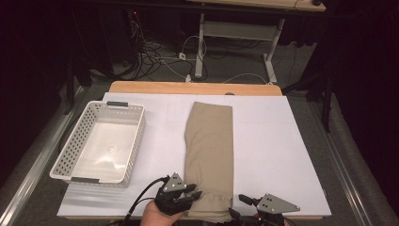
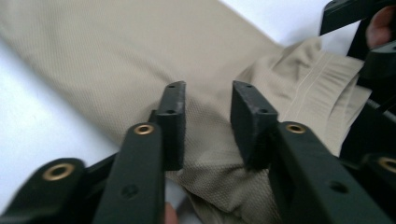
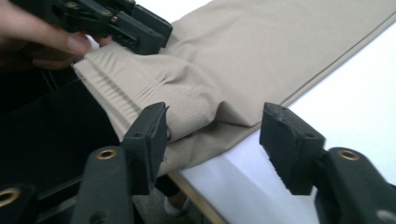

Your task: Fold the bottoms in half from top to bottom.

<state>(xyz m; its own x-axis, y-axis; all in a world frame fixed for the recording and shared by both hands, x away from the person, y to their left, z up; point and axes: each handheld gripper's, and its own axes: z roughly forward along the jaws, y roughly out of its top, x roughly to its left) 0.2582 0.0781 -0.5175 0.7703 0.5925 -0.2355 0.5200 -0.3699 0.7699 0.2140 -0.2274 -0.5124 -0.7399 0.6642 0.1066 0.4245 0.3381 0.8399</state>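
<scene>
Folded beige trousers (image 1: 210, 155) lie lengthwise mid-surface (image 1: 282, 141), waistband bunched at the near edge. Left claw (image 1: 194, 191) sits released over the waistband's left side, jaws apart above the fabric. Right claw (image 1: 237, 206) is released at the right corner, jaws straddling a fold. White basket (image 1: 70, 155) stands left, well apart.

A wooden table (image 1: 141, 87) topped by a white sheet (image 1: 273, 141). On the sheet lie a white perforated plastic basket (image 1: 101, 143) and folded beige fabric trousers (image 1: 210, 150).
</scene>
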